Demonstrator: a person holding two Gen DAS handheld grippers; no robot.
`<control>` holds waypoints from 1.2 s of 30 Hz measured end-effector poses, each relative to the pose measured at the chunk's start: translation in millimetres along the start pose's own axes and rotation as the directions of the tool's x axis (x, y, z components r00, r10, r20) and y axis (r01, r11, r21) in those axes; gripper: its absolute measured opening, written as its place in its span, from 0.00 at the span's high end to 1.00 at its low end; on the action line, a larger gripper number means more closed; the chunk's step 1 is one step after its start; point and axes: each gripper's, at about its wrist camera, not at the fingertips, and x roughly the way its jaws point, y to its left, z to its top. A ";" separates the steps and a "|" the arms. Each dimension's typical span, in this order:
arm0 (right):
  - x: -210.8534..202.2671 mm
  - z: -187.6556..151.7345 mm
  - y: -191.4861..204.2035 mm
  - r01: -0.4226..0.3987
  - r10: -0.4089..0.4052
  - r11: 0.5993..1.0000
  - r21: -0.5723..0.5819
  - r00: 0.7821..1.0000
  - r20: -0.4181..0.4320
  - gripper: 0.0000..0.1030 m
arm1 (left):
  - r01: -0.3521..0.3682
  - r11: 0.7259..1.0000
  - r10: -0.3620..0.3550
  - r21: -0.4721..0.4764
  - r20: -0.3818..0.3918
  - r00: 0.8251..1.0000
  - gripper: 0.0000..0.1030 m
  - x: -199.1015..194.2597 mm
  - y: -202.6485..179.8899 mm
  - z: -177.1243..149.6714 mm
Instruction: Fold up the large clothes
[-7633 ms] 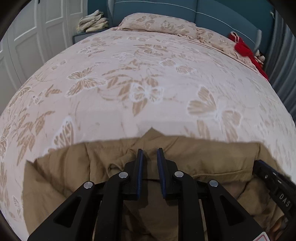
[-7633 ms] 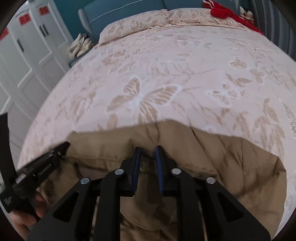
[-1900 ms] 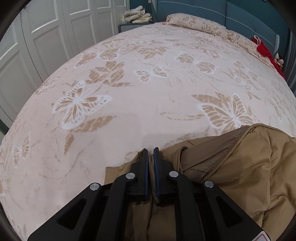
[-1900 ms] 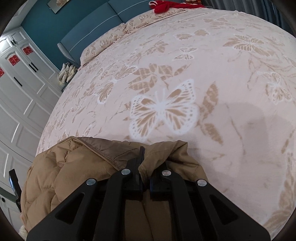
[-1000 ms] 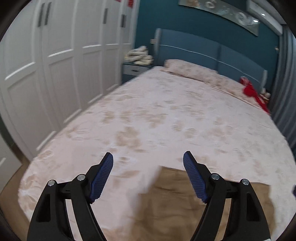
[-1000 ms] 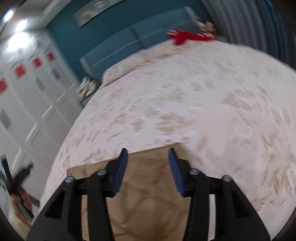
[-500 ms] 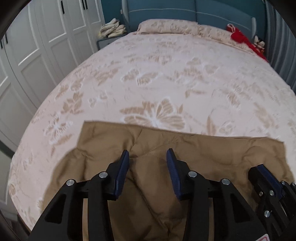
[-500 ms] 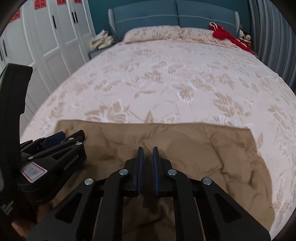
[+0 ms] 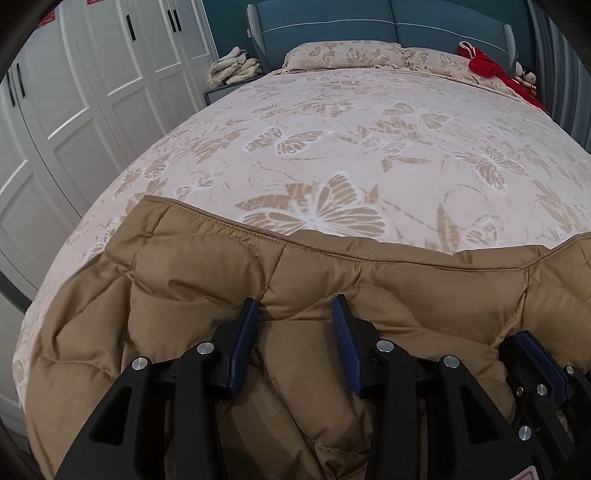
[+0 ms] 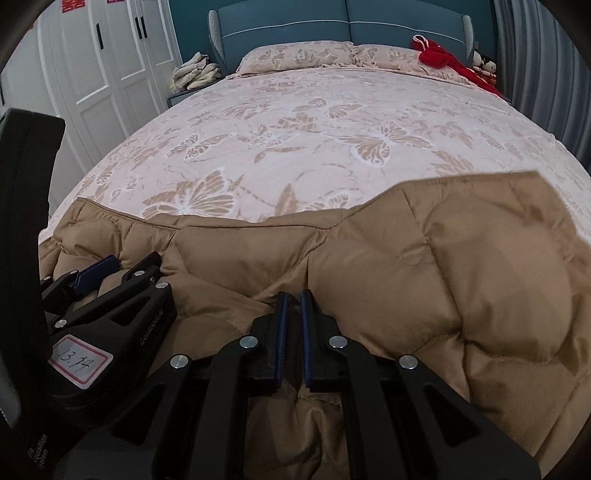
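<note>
left tongs: black plastic arms with ribbed blue pads, held about half open; a puffy ridge of the jacket is bunched between them and looks pinched at the pads, so it's counted as gripped. The closing was done just a moment ago.

right tongs: same black build, blue pads drawn almost together with only a thin sliver between; a thin fold of jacket fabric seems to be nipped there. These were also just being closed.

jacket: big tan quilted puffer, smooth slightly shiny shell, stitched into pillowy panels with a neat seamed hem along the far edge. It's laid across the near end of the bed, right under both tongs, wrinkled and humped up on the right side.

label: white sticker with a pink border and handwritten digits, stuck on the left tool's body as seen from the right wrist.

bedspread: pale pink, soft looking, covered in tan and white butterfly prints, spread flat.

pillows: matching print, set against the padded blue headboard.

red cloth: bunched near the far right corner of the bed.

wardrobe: white panelled doors along the left.
</note>
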 end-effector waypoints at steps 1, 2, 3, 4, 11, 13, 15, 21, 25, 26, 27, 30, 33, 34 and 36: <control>1.2 -0.5 -0.3 -0.002 0.002 1.000 0.002 1.000 0.000 0.97 | -0.002 1.000 0.002 0.000 0.003 1.000 0.61 1.1 -0.5 -0.3; 2.8 -0.8 -0.9 -0.005 0.005 1.000 0.007 1.000 -0.002 0.97 | -0.003 1.000 0.003 0.000 0.004 1.000 0.61 2.0 -0.7 -0.4; 4.3 -1.0 -1.7 -0.008 0.008 1.000 0.011 1.000 -0.003 0.97 | -0.007 1.000 0.007 0.000 0.007 1.000 0.60 3.3 -1.5 -1.1; 5.3 -1.1 -2.6 -0.010 0.010 1.000 0.013 1.000 -0.004 0.97 | -0.009 1.000 0.009 0.000 0.010 1.000 0.60 4.0 -1.9 -1.5; 10.6 -2.3 -4.4 -0.015 0.015 1.000 0.021 1.000 0.001 0.98 | -0.015 1.000 0.015 -0.006 0.021 1.000 0.60 8.0 -3.3 -3.4; 11.1 -1.9 -4.7 -0.016 0.016 1.000 0.020 1.000 0.001 0.98 | -0.015 1.000 0.015 -0.007 0.022 1.000 0.60 8.6 -3.3 -3.8; 10.4 -1.9 -4.8 -0.016 0.016 1.000 0.020 1.000 0.001 0.98 | -0.015 1.000 0.015 -0.006 0.023 1.000 0.60 8.6 -2.9 -3.6; 13.0 -2.3 -4.6 -0.015 0.015 1.000 0.022 1.000 0.010 0.99 | -0.016 1.000 0.016 -0.014 0.032 0.999 0.60 9.2 -3.3 -4.8; 15.4 -2.0 -4.1 -0.013 0.013 1.000 0.022 1.000 0.017 0.99 | -0.016 1.000 0.017 -0.019 0.038 0.999 0.60 10.0 -3.6 -5.3; 15.8 -2.1 -3.5 -0.013 0.012 1.000 0.022 1.000 0.019 0.99 | -0.016 1.000 0.017 -0.020 0.040 0.999 0.60 9.9 -3.7 -5.8; 16.4 -2.1 -3.3 -0.012 0.012 1.000 0.022 1.000 0.021 0.99 | -0.016 1.000 0.016 -0.021 0.041 0.999 0.60 9.9 -3.5 -6.0; 16.9 -2.7 -2.9 -0.011 0.011 1.000 0.023 1.000 0.027 1.00 | -0.015 1.000 0.016 -0.024 0.045 0.999 0.60 10.1 -3.1 -6.8; 17.3 -3.1 -2.8 -0.010 0.010 1.000 0.024 0.999 0.032 1.00 | -0.015 1.000 0.016 -0.025 0.048 0.999 0.60 10.4 -2.9 -6.9; 17.6 -3.2 -2.8 -0.010 0.009 1.000 0.024 0.999 0.034 1.00 | -0.015 1.000 0.016 -0.024 0.048 0.999 0.60 10.4 -2.8 -6.9; 17.9 -3.6 -3.1 -0.010 0.010 1.000 0.024 0.999 0.037 1.00 | -0.016 1.000 0.017 -0.024 0.049 0.999 0.60 10.7 -3.0 -7.0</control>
